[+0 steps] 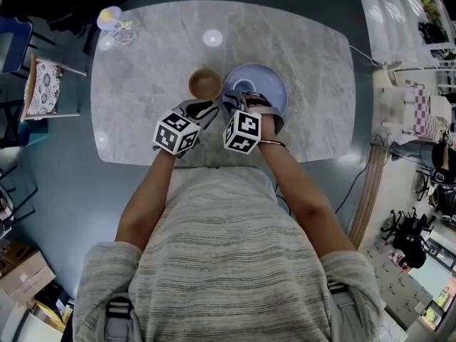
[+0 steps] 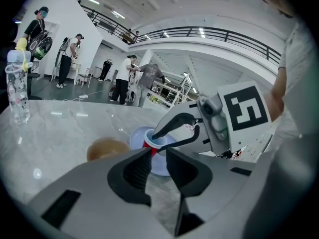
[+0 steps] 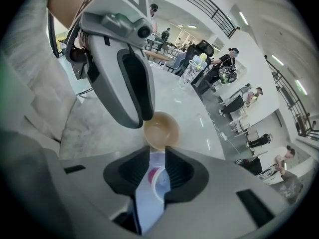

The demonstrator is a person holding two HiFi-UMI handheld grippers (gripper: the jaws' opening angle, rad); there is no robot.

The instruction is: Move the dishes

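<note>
Both bare forearms reach forward from the person's torso and converge over the middle of the grey marble counter (image 1: 313,70), the two marker cubes almost side by side. The right tongs (image 3: 157,158) are rolled onto their side, one jaw above the other, and are clamped on the near rim of a pale blue plate (image 1: 272,84). The round plate lies face up and extends ahead and to the right of those jaws. A small red cup (image 2: 148,143) stands upright on it with its mouth up, right at the jaw tips. Whether the upper jaw touches the cup cannot be told.

The left tongs (image 2: 158,152) sit just to the left of the right pair, angled inward toward it. Their jaws are parted by only a narrow slit and grip nothing, so bare counter shows through the gap. A brown bowl (image 1: 204,83) rests mouth up on the counter just ahead of the left tongs. It sits left of the right tongs and close beside the plate's rim.

A clear bottle (image 1: 114,21) with a yellow top stands upright far ahead and to the left of the left tongs, near the counter's far corner.
</note>
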